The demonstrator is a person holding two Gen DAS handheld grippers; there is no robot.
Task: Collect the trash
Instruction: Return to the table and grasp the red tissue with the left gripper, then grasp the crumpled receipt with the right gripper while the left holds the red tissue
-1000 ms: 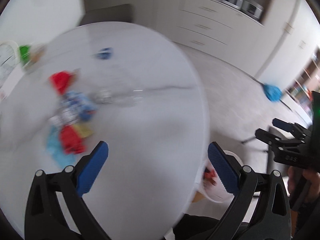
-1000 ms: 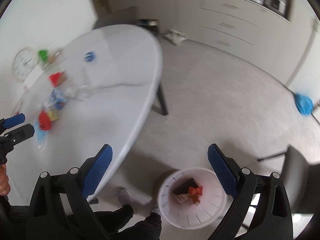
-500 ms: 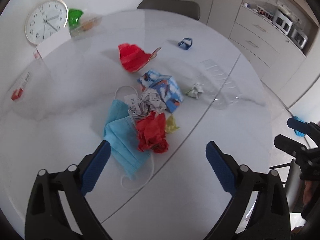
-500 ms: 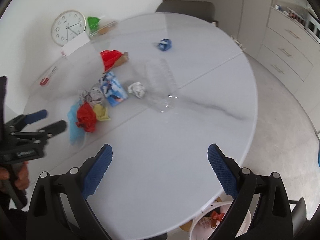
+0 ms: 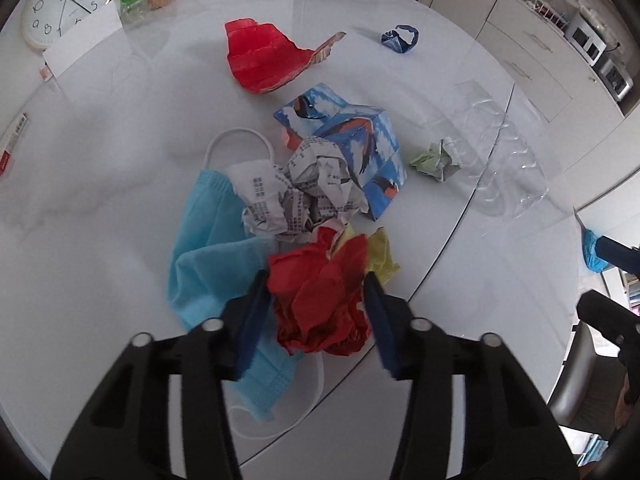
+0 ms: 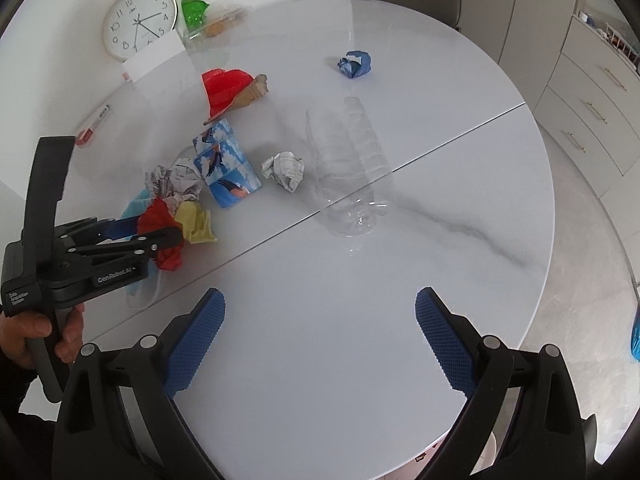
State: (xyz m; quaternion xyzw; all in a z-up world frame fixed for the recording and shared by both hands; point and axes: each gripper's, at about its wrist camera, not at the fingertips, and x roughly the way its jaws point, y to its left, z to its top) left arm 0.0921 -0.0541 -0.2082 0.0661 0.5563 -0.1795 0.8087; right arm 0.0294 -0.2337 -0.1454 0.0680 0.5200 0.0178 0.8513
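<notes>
A pile of trash lies on the white round table (image 6: 400, 280). My left gripper (image 5: 316, 280) points down into it. Its jaws are closing, and both blue pads touch the sides of a crumpled red paper (image 5: 320, 300) between them. Under and beside that paper lie a blue face mask (image 5: 208, 256), crumpled newsprint (image 5: 304, 188) and a yellow scrap (image 5: 382, 256). Nothing lies between the fingers of my right gripper (image 6: 320, 312), which hangs open over the bare near part of the table. A person's hand (image 6: 36, 328) holds the left gripper's handle.
A blue bird-printed carton (image 5: 360, 148), a torn red cup (image 5: 264, 60), a small crumpled paper ball (image 6: 284, 170), a clear plastic bottle (image 6: 352, 168) and a blue wad (image 6: 356, 65) lie further back. A clock (image 6: 138, 20) leans at the far left. Cabinets stand to the right.
My left gripper has come down onto the pile and its jaws have narrowed around the red paper. My right gripper has swung in over the table, jaws still wide.
</notes>
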